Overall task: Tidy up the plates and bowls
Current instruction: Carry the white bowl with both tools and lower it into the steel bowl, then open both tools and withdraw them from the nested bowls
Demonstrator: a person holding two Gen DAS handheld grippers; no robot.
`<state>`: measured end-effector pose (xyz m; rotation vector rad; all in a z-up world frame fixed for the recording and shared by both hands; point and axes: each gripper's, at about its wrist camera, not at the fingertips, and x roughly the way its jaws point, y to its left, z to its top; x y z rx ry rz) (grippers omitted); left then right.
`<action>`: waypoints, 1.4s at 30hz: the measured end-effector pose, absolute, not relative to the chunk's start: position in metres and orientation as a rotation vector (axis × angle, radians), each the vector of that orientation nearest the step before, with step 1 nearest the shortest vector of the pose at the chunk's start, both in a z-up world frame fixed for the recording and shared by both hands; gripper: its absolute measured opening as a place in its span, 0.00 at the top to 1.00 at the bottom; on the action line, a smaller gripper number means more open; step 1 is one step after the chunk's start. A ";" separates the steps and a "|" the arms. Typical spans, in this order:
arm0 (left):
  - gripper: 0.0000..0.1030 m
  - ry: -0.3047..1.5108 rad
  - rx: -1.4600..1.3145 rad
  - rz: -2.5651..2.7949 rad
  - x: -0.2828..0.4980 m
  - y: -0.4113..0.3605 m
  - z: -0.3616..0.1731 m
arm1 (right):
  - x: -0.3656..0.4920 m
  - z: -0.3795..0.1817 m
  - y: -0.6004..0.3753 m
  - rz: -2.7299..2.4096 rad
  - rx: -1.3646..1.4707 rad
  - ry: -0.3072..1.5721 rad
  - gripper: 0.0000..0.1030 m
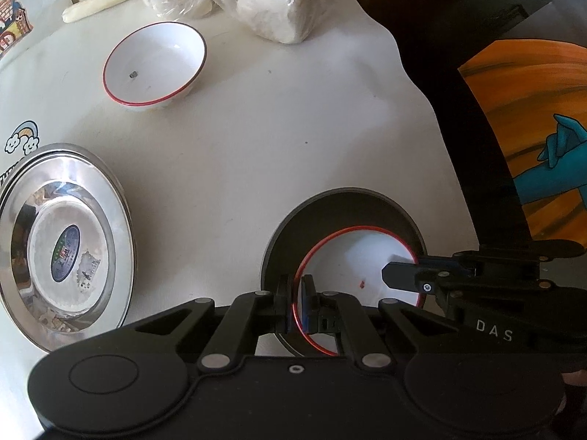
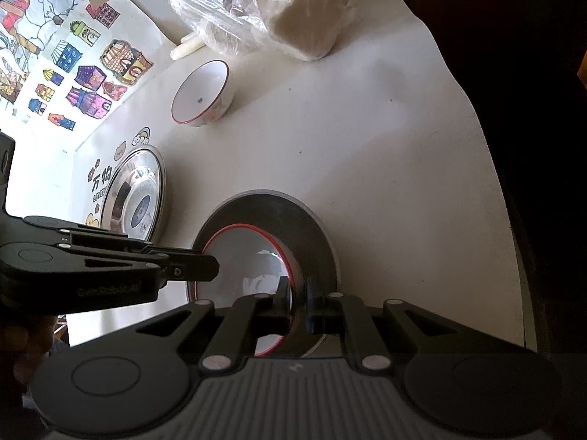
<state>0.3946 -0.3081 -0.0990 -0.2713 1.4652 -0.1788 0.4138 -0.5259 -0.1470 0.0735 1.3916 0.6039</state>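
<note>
Left gripper [image 1: 296, 302] clamped on near rim of bowl [image 1: 361, 262]; right gripper [image 2: 298, 302] pinching opposite rim. Bowl over dark plate [image 1: 293, 231] on table [image 1: 256, 154]. Second bowl [image 1: 154, 62] farther back, steel plates [image 1: 62, 245] left.

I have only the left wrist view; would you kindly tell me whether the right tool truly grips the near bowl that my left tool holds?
Observer: Yes, the right tool is shut on the near bowl, with one finger inside its wall and one outside.
Operator: Thank you. Is the far bowl plain on its outside?
Observer: No, it shows a faint pattern low on its outer wall.
</note>
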 end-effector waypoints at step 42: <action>0.94 1.416 -0.291 -0.189 0.392 -0.298 -0.091 | 0.412 -0.150 -0.529 0.560 0.085 1.361 0.85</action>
